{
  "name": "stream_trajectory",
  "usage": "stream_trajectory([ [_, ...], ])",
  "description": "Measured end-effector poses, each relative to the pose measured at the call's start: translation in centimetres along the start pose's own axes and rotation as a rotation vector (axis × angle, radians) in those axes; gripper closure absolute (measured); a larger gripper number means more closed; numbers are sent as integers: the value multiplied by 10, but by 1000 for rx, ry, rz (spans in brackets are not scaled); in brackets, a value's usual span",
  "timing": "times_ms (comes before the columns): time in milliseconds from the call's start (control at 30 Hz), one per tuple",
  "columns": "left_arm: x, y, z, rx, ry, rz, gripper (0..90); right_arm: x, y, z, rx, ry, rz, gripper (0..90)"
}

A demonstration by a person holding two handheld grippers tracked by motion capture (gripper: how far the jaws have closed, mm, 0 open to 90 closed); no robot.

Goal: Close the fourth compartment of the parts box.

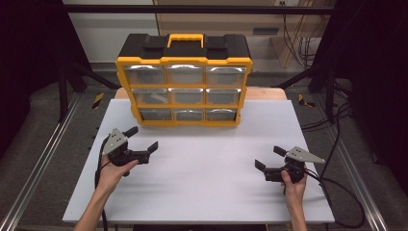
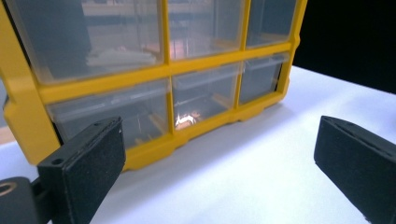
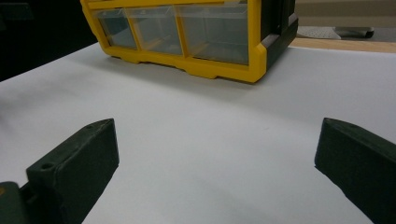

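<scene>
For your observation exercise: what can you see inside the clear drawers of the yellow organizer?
In the organizer, the middle-left drawer holds something pale and flat. The other drawers look mostly empty; glare and frosted fronts hide small contents.

This is a lab or workshop test bay, not a home. A white tabletop [image 1: 202, 178] sits on a wooden bench inside a frame of black metal struts [image 1: 192, 8], with aluminium rails [image 1: 43, 154] running along the grey floor at 9 and 3 o'clock. Black curtains [image 1: 29, 48] close off both sides. Loose cables [image 1: 298, 43] hang at 1 o'clock, and yellow-black hazard tape [image 1: 98, 99] marks the floor. A yellow-and-black parts organiser [image 1: 184, 79] with clear drawers stands at 12 o'clock.
</scene>
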State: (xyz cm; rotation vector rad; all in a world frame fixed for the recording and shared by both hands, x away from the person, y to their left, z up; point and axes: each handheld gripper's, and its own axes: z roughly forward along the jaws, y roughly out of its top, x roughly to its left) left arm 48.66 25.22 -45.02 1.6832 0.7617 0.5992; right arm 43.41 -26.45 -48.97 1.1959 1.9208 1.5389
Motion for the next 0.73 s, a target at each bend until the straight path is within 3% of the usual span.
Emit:
stream_trajectory([
  [133,-1,-7,-6,-14,0,1,17,0,0,-1,0,-2,-4,3],
  [367,2,-19,-13,-9,10,-16,17,-1,0,0,1,4,-7,3],
  [733,6,-32,-19,10,21,-12,16,-1,-1,0,9,3,-7,3],
])
